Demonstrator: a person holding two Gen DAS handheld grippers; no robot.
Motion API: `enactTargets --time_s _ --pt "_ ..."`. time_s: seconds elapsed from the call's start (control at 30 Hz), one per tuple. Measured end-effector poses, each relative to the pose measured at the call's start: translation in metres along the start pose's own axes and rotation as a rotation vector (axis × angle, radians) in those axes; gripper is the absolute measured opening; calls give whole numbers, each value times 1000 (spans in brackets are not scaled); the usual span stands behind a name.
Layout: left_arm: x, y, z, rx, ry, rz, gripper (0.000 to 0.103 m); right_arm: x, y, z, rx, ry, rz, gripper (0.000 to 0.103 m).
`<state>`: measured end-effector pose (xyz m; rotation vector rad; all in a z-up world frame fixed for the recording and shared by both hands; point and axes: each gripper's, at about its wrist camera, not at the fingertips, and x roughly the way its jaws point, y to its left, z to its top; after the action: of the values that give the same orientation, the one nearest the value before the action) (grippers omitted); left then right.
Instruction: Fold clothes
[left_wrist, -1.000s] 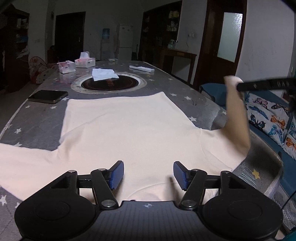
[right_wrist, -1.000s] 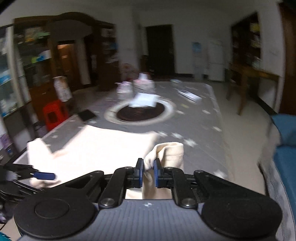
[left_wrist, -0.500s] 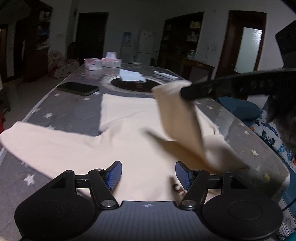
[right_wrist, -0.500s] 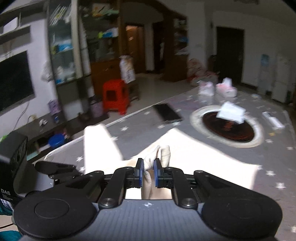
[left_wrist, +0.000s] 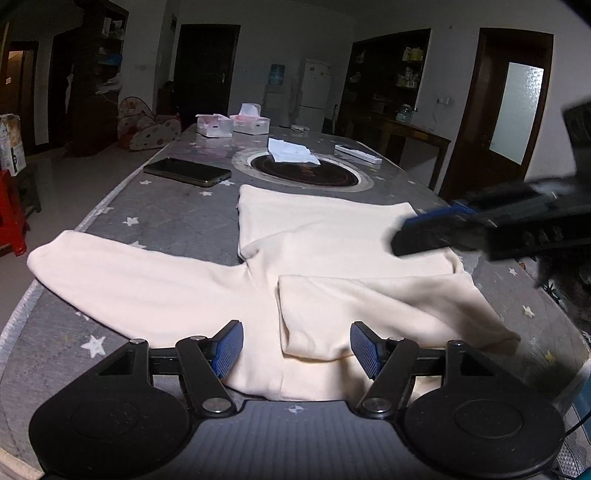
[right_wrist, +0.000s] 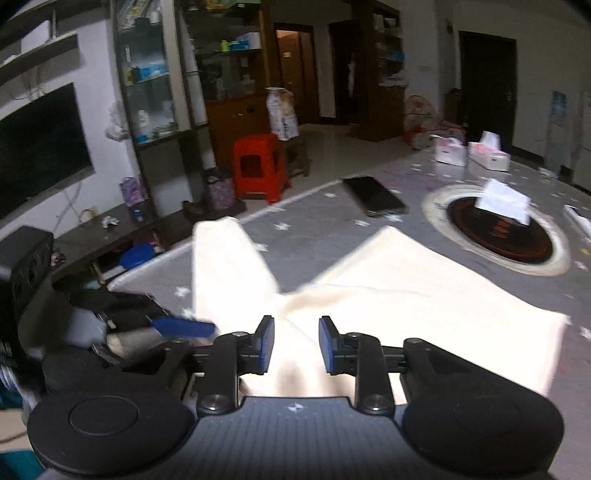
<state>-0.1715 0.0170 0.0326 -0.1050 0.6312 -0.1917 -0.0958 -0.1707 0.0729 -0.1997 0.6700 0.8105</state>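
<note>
The cream top (left_wrist: 332, 236) is soft and limp (light too), lying near the desk (left_wrist: 177, 214) edge. Take the spread sleeve at its cuff (left_wrist: 48, 254). The left hand-held gripper (left_wrist: 295, 345) hangs spread above it; the right hand-held gripper (right_wrist: 295, 343) is opening, pinching nothing.

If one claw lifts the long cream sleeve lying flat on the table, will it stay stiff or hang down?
The cream sleeve would probably hang limp: the other sleeve already lies folded over the body with soft creases. It looks light, being thin cloth. On the starred tablecloth it may drag and bunch up rather than slide cleanly.
</note>
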Motion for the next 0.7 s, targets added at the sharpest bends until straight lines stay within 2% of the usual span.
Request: enactTargets --time_s 0.17,0.37,0.57,0.7 --pt "2 -4 6 7 -15 -12 66 -28 -32 -36 56 64 -100 30" --pt "14 -20 11 53 -16 -55 58 -54 -49 -77 137 109 -145 30" --pt "34 -32 10 101 13 -54 58 -51 -56 -81 162 66 -145 30" --pt "40 -34 6 119 29 -41 58 -31 -58 -78 117 60 -161 30"
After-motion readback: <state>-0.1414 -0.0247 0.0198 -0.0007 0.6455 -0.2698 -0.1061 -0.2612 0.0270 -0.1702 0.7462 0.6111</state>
